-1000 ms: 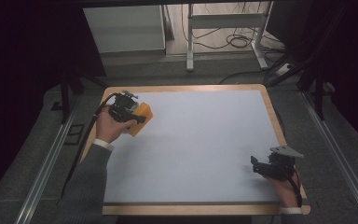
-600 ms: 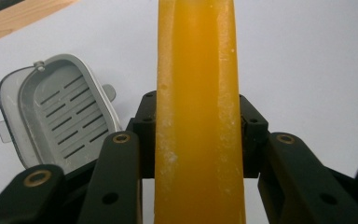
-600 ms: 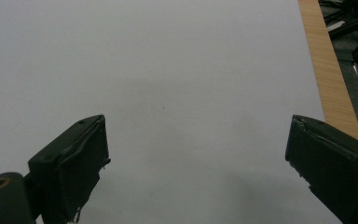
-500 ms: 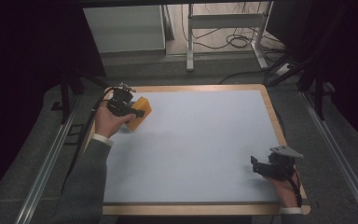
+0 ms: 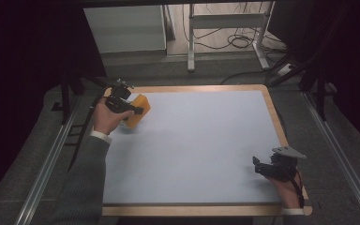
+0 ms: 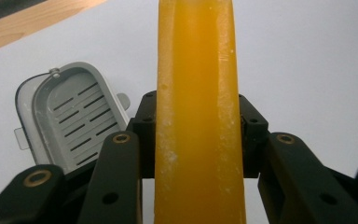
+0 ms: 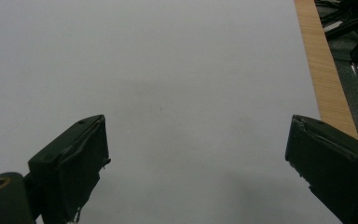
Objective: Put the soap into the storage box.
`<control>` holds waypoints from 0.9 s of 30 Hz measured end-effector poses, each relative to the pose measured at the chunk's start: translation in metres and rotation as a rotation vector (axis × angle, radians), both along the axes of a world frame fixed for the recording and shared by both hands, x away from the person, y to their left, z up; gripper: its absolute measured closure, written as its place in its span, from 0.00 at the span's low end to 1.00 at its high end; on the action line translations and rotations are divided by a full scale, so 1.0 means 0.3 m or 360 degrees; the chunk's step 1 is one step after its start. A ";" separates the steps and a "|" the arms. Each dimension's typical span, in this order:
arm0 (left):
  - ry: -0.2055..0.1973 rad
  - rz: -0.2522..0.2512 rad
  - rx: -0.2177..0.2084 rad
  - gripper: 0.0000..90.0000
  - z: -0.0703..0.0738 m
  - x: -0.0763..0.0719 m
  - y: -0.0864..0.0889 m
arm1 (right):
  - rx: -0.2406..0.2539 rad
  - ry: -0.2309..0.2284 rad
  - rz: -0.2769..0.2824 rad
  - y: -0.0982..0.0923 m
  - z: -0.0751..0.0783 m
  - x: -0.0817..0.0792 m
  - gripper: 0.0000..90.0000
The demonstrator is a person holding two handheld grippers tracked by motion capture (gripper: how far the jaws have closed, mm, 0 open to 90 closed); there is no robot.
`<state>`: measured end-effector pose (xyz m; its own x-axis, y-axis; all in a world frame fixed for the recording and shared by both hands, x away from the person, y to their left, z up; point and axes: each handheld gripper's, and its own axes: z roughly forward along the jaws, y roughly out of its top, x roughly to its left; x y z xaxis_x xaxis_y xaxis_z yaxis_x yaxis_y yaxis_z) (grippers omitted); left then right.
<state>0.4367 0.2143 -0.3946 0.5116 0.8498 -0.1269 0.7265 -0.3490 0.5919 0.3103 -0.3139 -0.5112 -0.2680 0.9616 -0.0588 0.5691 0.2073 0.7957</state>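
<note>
1. Risk, as we judge it: the left gripper [image 5: 130,108] holds the orange block [image 6: 196,116] by its narrow faces only. The block reaches well past the fingers [image 6: 116,182] and its surface carries a pale, powdery film in the left gripper view. We consider that a quick swing or a tilt of the hand could let it slide or pivot in the grip.
2. Second risk: a grey slotted tray [image 6: 70,119] lies flat on the tabletop [image 5: 201,140] just beyond and to one side of the block in the left gripper view. We judge that lowering the block carelessly could strike or shift the tray.
3. Left fingers: closed against both sides of the block, one finger on each flank, with no visible gap. The block stands between them and runs forward along their line.
4. Location: in the high view the block sits at the far left corner of the tabletop, near the wooden edge. We cannot tell whether its lower end touches the surface.
5. Right gripper [image 5: 265,167]: its fingers [image 7: 74,158] are spread wide and hold nothing. It rests at the near right corner, well apart from the block.
</note>
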 end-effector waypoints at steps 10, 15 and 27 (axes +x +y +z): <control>0.0020 0.0089 -0.0021 0.68 -0.008 0.051 0.050 | 0.0002 0.0003 0.0001 -0.002 -0.001 0.000 0.07; 0.0037 0.0126 -0.0030 0.68 -0.023 0.077 0.066 | 0.0001 0.0003 0.0003 0.001 -0.002 0.001 0.07; 0.0025 0.0188 -0.0035 0.68 -0.035 0.106 0.085 | 0.0001 0.0006 0.0004 0.001 -0.003 0.001 0.07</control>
